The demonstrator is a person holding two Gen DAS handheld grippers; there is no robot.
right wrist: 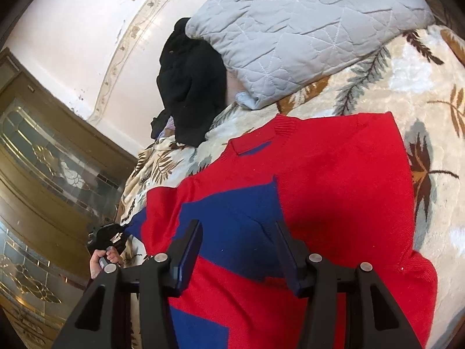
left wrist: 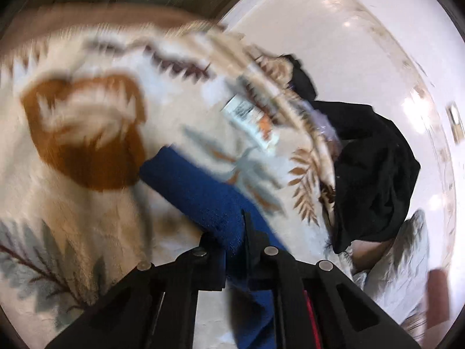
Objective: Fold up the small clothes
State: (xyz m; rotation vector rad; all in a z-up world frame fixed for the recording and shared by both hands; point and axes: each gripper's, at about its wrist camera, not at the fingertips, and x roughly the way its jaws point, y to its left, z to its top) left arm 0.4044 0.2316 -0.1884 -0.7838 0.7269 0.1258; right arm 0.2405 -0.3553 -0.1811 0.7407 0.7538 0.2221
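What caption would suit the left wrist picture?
Left gripper shut on a blue knitted sleeve above a leaf-patterned blanket.

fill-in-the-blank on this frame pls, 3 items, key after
1. The left gripper is shut on a ____ knitted sleeve.
2. The right gripper hovers, jaws open, over the red and blue knitted sweater, which lies on the ____ blanket.
3. The grey quilted pillow partly covers a ____ garment.

Missing: blue; leaf-patterned; black
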